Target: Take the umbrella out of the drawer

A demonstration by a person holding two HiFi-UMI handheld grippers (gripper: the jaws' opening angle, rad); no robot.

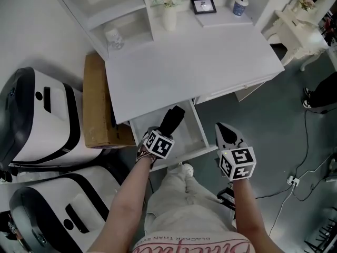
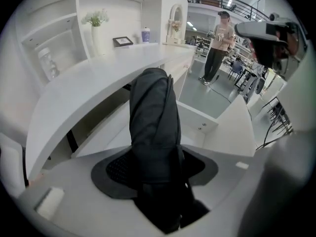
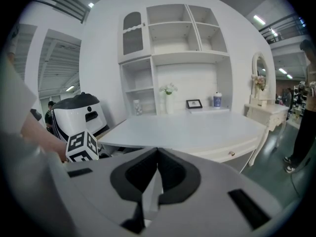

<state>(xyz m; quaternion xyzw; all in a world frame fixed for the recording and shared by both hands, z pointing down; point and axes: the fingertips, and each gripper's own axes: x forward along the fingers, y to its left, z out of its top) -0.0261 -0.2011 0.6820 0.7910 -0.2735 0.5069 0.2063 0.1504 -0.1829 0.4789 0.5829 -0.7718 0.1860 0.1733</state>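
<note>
Left gripper (image 2: 154, 172) pinches the folded umbrella (image 2: 153, 112) over the drawer (image 1: 197, 133). Right gripper (image 3: 157, 154) is pressed together, empty. Umbrella's lower end is hidden behind the left jaws.

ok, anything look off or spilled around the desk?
Nothing spilled or damaged. Only the white desk drawer stands pulled open, expected here: the left gripper grips the black folded umbrella over it.
</note>
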